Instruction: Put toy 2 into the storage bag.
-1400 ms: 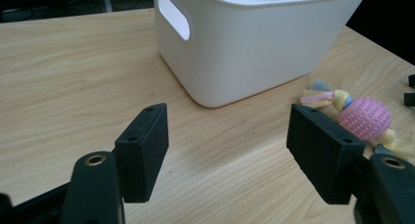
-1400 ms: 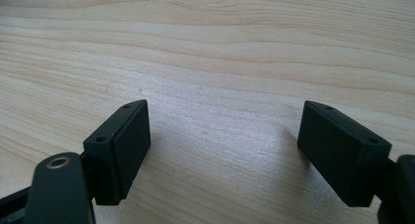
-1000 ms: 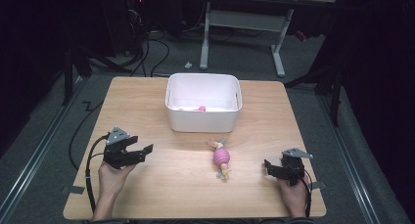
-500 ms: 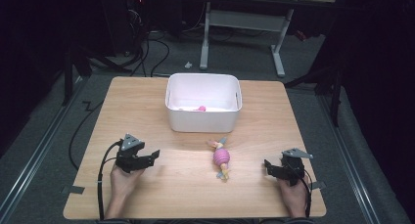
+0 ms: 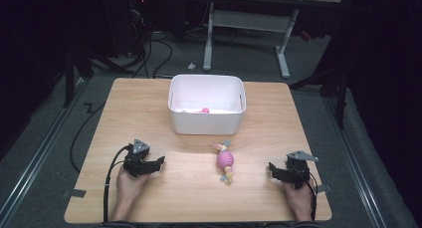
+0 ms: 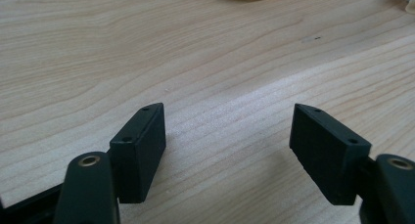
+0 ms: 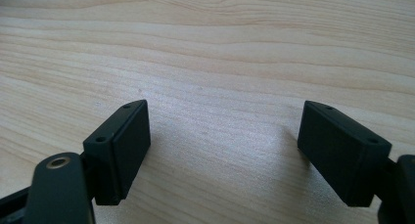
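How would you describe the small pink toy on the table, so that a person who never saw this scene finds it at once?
Start from the white bin standing at the far middle of the wooden table. Just in front of the bin, nearer the person, a small toy lies alone on the bare wood, between the left gripper and the right gripper. It is the one round, pink, ribbed thing with pale ends outside the bin.

A pink toy (image 5: 225, 161) lies on the pale wood-grain table (image 5: 199, 198) near a white bin (image 5: 207, 123).
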`<state>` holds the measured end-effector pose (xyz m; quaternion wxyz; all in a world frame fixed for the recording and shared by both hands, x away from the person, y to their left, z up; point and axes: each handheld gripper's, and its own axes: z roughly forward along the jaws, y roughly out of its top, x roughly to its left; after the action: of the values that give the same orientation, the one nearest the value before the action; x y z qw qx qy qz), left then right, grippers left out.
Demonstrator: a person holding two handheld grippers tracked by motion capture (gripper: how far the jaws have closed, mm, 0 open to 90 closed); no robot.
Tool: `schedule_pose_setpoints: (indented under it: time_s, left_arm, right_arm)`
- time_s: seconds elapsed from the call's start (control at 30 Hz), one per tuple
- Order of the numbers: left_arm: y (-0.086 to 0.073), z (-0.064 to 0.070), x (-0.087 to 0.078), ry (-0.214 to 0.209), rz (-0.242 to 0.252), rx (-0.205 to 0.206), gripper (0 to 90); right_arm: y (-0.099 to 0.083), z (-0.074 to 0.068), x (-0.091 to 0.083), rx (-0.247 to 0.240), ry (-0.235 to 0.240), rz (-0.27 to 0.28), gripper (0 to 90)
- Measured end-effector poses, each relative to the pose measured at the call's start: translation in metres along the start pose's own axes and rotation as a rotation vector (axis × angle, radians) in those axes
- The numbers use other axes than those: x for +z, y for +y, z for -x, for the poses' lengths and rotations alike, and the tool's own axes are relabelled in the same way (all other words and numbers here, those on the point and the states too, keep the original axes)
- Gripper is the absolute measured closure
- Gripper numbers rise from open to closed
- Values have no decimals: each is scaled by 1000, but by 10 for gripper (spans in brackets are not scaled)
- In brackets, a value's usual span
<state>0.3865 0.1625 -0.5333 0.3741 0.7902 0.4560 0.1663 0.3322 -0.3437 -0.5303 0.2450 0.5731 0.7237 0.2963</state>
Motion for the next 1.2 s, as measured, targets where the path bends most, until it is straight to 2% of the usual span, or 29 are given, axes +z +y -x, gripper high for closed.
schedule_pose_setpoints:
  time_s: [0.27,0.33,0.43,0.47,0.5,0.57,0.6,0.63,0.7,0.8,0.93,0.97,1.07,1.1,1.13,1.17,1.2]
  left_arm:
    - [-1,-1,1,19,9,1,301]
    - [-2,1,2,29,9,10,301]
    - [-1,5,3,54,-3,47,290]
    - [-1,5,4,59,-8,42,269]
    - [-1,5,4,59,-8,42,257]
    - [-1,5,4,64,-8,38,248]
    - [-1,5,4,66,-9,36,245]
    - [-1,5,4,66,-9,36,244]
    - [-1,5,4,68,-9,35,241]
    - [-1,5,4,69,-10,34,236]
    - [-1,5,4,69,-10,34,235]
    - [-1,5,4,69,-10,34,234]
    - [-1,5,4,69,-10,33,234]
    - [-1,5,4,69,-10,33,234]
    - [-1,5,4,69,-10,34,234]
    - [-1,5,4,69,-10,34,234]
    - [-1,5,4,69,-10,34,234]
  right_arm:
    - [0,-1,0,-15,15,0,191]
    - [1,-2,1,-14,17,-4,158]
    - [1,-5,2,-28,26,-8,150]
    - [1,-7,2,-54,49,-5,151]
    - [1,-7,2,-54,49,-5,151]
    - [1,-9,0,-66,62,-14,175]
    - [1,-13,-2,-75,68,-9,237]
    - [1,-13,-2,-75,68,-9,237]
    - [1,-22,-4,-99,60,9,249]
    - [4,-32,-8,-108,87,25,259]
    - [12,-48,-17,-139,135,71,270]
    - [12,-48,-17,-139,135,71,270]
    - [17,-63,-21,-166,176,85,276]
    - [17,-63,-21,-166,176,85,276]
    - [19,-69,-23,-172,205,91,282]
    - [19,-69,-23,-172,205,91,282]
    - [21,-74,-23,-175,231,94,282]
